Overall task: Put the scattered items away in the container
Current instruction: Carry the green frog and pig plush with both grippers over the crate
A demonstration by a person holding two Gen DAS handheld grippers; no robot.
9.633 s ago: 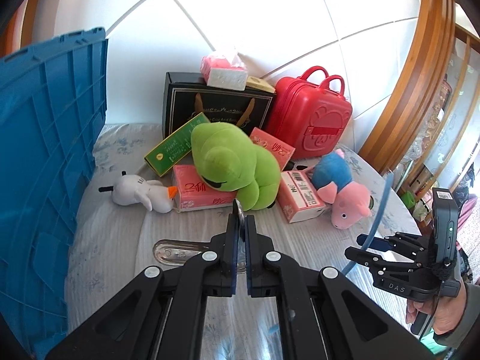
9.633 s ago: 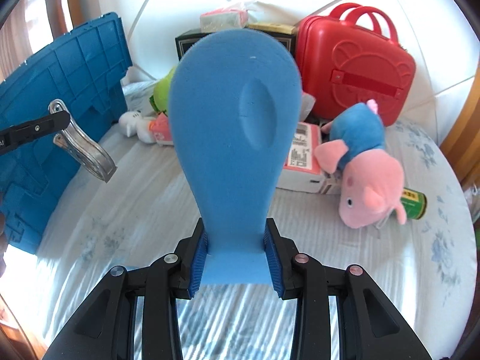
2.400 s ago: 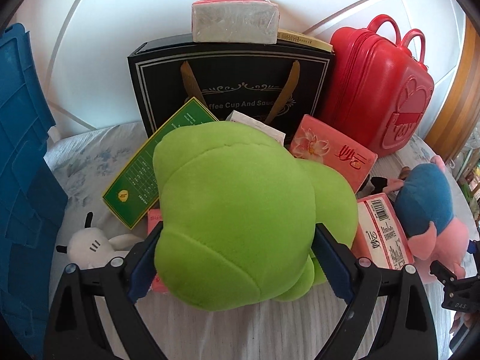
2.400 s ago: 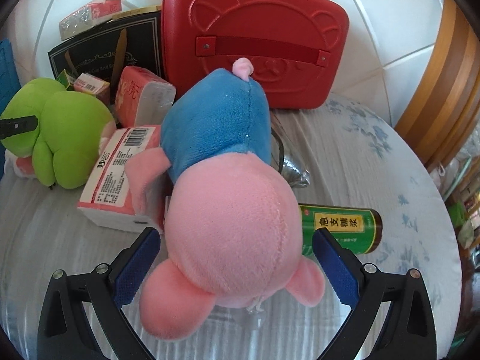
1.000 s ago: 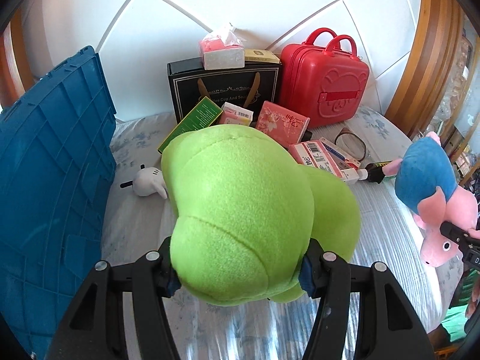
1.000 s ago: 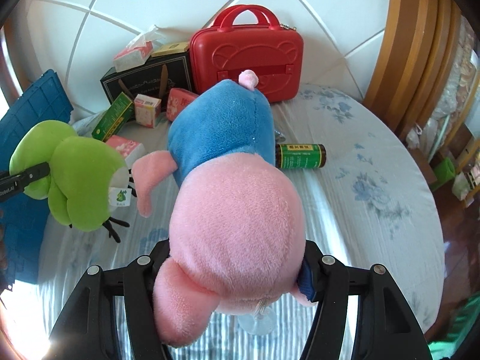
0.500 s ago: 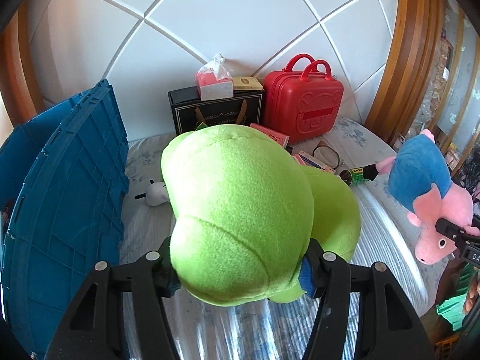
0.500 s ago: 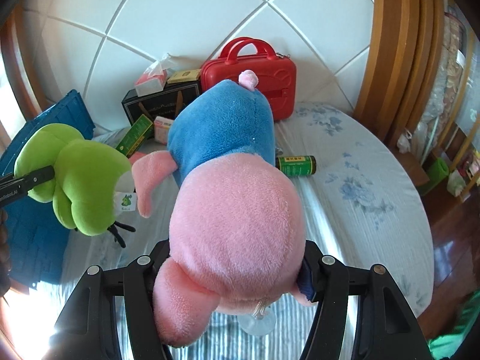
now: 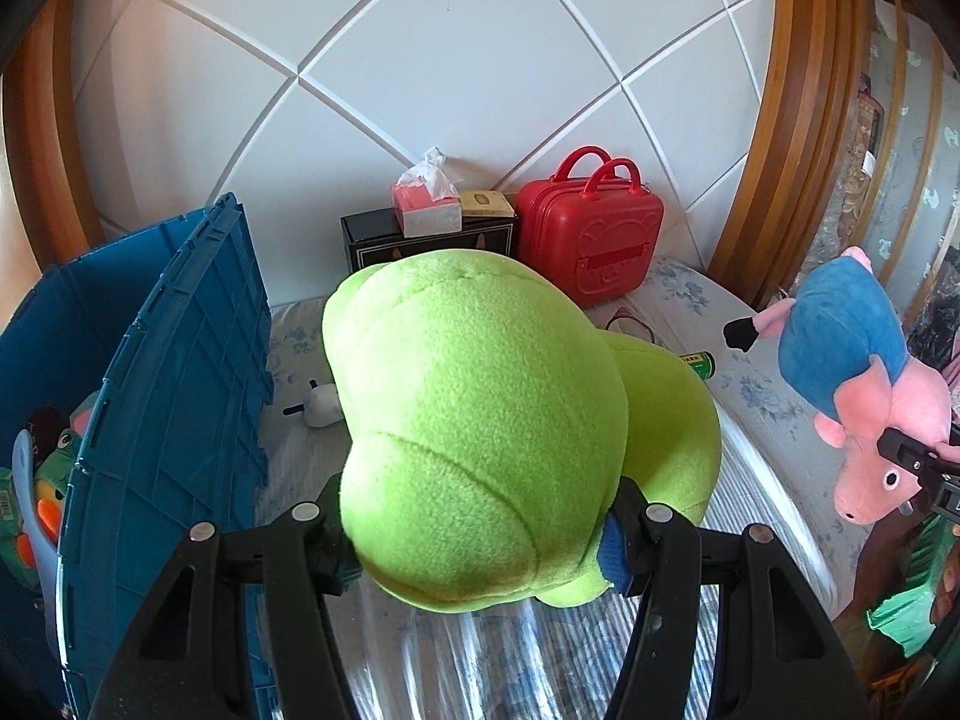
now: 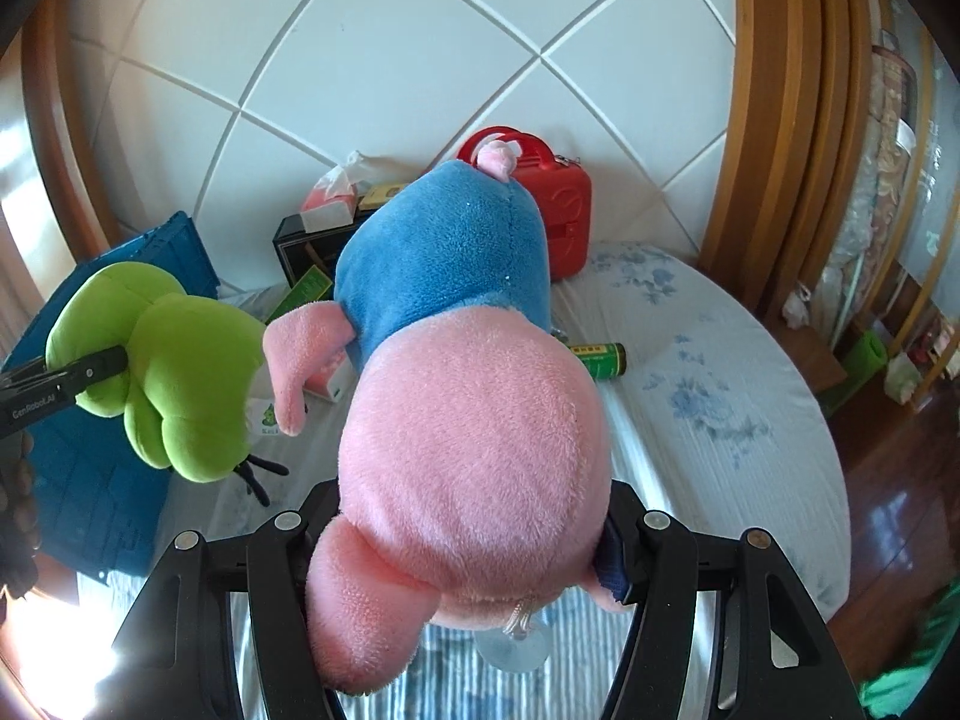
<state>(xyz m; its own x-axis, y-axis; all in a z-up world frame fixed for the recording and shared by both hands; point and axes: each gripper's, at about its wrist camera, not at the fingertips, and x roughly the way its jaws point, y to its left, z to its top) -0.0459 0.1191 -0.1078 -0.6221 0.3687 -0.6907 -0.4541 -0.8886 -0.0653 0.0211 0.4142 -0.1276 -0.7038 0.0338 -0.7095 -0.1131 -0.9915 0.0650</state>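
- Bed [image 10: 720, 396]: floral white cover, against a white panelled wall.
- Blue crate [image 9: 180, 372]: left side of the bed, toys inside.
- Left hand-held gripper [image 9: 480, 534]: clamped on green plush [image 9: 480, 420], raised beside the crate.
- Right hand-held gripper [image 10: 468, 546]: clamped on pink pig plush [image 10: 468, 420], raised above the bed.
- Red case [image 9: 591, 240], green can [image 10: 597, 357]: on the bed.

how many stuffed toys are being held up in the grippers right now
2. The green plush is clamped in the left gripper; the pink and blue pig plush in the right gripper. More toys sit in the blue crate.
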